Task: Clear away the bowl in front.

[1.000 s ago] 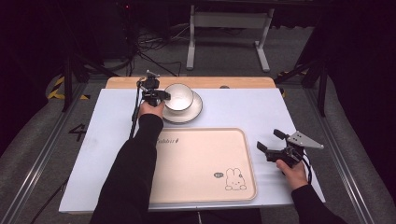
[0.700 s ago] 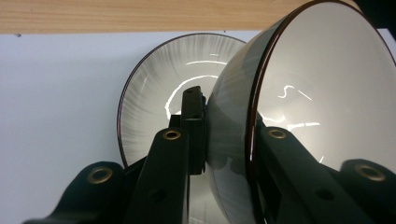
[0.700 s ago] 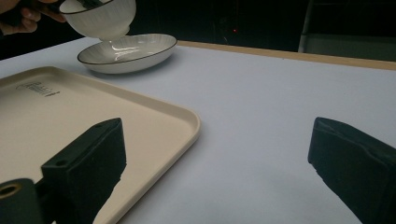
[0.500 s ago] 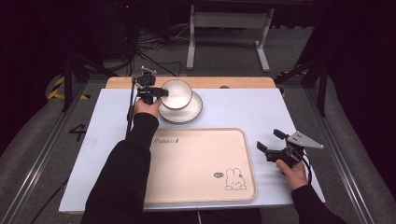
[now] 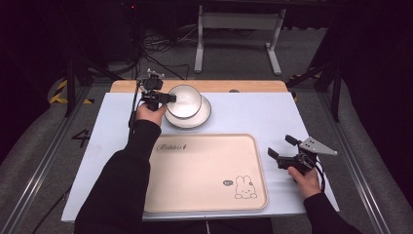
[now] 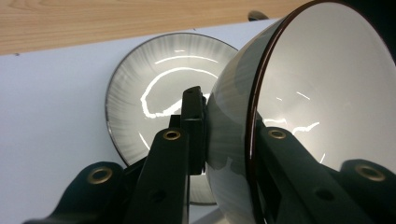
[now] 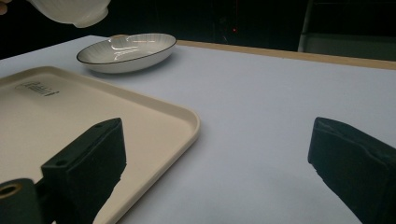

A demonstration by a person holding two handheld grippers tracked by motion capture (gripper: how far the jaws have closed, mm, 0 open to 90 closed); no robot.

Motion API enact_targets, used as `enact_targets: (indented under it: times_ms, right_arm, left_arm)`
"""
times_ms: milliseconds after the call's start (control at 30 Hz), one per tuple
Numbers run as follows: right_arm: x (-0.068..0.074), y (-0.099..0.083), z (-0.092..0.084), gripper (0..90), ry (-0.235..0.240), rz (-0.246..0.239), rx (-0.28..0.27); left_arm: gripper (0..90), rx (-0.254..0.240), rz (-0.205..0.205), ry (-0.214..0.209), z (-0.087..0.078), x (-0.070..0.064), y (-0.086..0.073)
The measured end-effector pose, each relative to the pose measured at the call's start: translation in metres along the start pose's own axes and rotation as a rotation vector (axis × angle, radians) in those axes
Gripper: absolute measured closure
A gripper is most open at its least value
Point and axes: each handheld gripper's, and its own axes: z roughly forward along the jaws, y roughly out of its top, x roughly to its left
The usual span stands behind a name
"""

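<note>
Currently:
Left hand-held gripper (image 5: 168, 98): clamped on white ceramic bowl (image 5: 185, 101) rim, tilting it clear.
Striped shallow plate (image 5: 203, 116): directly beneath.
Right hand-held gripper (image 5: 279, 146): released, idle.

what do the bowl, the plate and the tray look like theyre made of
Bowl: likely glazed ceramic, white and glossy with sharp light reflections and a thin dark rim.
Plate: probably the same glazed ceramic, shiny, with fine radial lines and a dark edge.
Tray: looks like matte cream plastic or melamine, with a printed rabbit and a rounded rim.
</note>
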Motion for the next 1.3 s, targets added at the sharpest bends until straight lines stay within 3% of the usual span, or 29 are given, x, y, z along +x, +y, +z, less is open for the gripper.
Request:
enact_targets:
  times_ms: [233,267,433,700,833,1300]
  right_arm:
    - [0.000,0.000,0.000,4.7,0.000,0.001,0.001]
    - [0.000,0.000,0.000,4.8,0.000,0.001,0.001]
    - [0.000,0.000,0.000,4.8,-0.001,0.001,0.002]
    - [0.000,0.000,0.000,4.8,-0.002,0.002,0.002]
    - [0.000,0.000,0.000,4.8,-0.002,0.004,0.003]
    - [0.000,0.000,0.000,4.8,-0.002,0.000,0.002]
  left_arm:
    - [79.6,0.033,0.038,-0.036,-0.008,-0.007,-0.003]
    - [79.6,0.041,0.053,-0.053,-0.011,-0.010,-0.005]
    - [79.7,0.052,0.099,-0.060,-0.018,-0.017,-0.008]
    - [79.6,0.079,0.137,-0.108,-0.026,-0.026,-0.011]
    - [79.6,0.103,0.174,-0.138,-0.030,-0.036,-0.014]
    - [79.7,0.172,0.303,-0.180,-0.037,-0.067,-0.018]
